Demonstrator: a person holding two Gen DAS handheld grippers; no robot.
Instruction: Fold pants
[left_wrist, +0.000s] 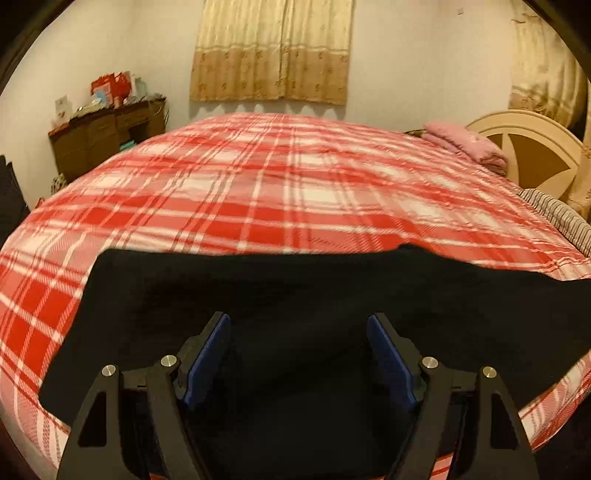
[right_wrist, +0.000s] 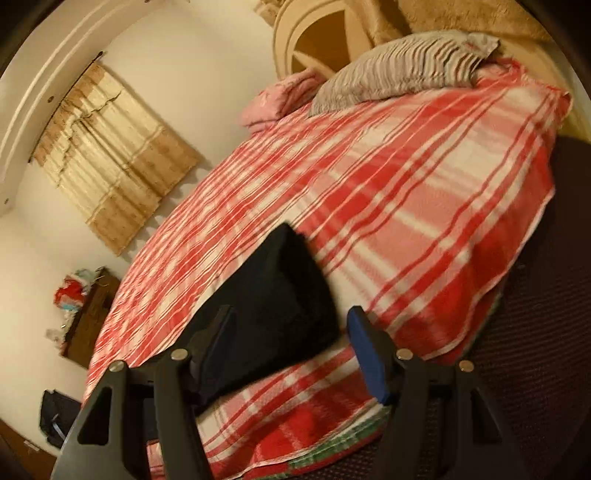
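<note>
Left wrist view, nearest first: left gripper (left_wrist: 299, 354) is sitting at 6 o'clock, jaws standing wide apart, blue pads (left_wrist: 207, 354) clear of any cloth. Nothing is clamped; it is hovering over the black pants (left_wrist: 295, 295), which are filling the lower half of the view and lying flat along the near edge of the bed.

Right wrist view: right gripper (right_wrist: 291, 354) is also standing apart, nothing between the jaws. The frame is smeared and rolled over, so this gripper is likely swinging. The pants (right_wrist: 273, 306) are showing as a dark wedge from 6 toward 12 o'clock, partly behind the left finger.

Beyond the pants, the red plaid blanket (left_wrist: 258, 177) is covering the bed out to 12 o'clock. A folded pink cloth (left_wrist: 465, 144) and a striped pillow (right_wrist: 406, 66) are lying at about 2 o'clock by the cream headboard (left_wrist: 528, 147). A brown desk (left_wrist: 99, 140) with clutter is standing at 10 o'clock against the wall; a curtain (left_wrist: 269, 51) is hanging at 12.

Judgement: the garment is looking laid out or part-folded, and both grippers are free, so the step in hand is repositioning between folds. How many folds are done I cannot tell; the cloth is too dark to show layers. The next move is calling for each gripper to drop onto one edge, pinch through all layers, then lift and carry that edge across together.
</note>
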